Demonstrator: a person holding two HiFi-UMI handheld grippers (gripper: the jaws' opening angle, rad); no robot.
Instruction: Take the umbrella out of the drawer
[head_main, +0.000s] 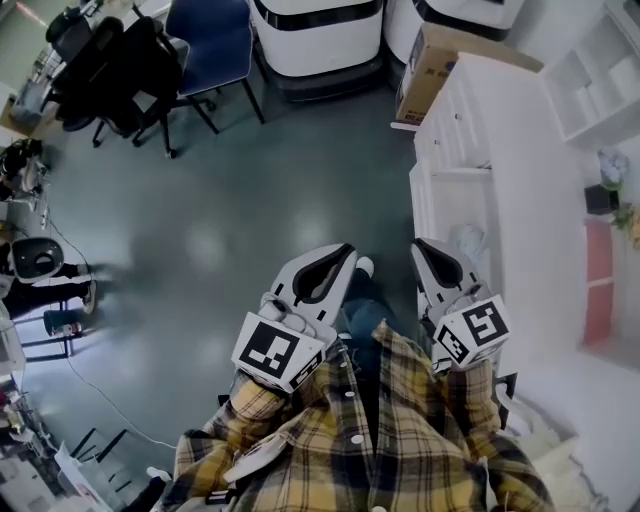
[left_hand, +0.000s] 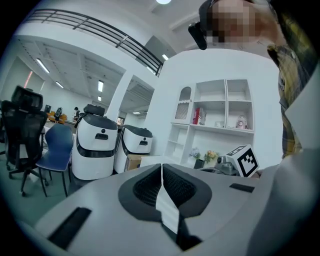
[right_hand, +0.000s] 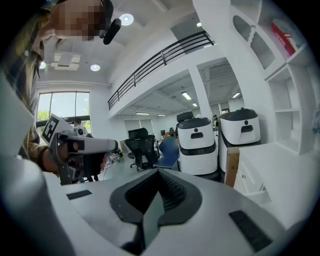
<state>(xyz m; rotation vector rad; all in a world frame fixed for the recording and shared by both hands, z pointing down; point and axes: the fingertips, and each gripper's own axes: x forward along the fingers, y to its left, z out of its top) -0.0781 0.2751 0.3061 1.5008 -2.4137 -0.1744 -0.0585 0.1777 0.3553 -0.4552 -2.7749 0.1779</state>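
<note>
White cabinet (head_main: 520, 200) sits just right of my right gripper (head_main: 430, 252) and runs on ahead of its fingertips. I judge this is the approach step. Left gripper (head_main: 338, 258) has its jaws together and empty, and so does the right. No umbrella shows; presumably it's inside a drawer. Next, I need to open that drawer.

No legible text or labels.
</note>
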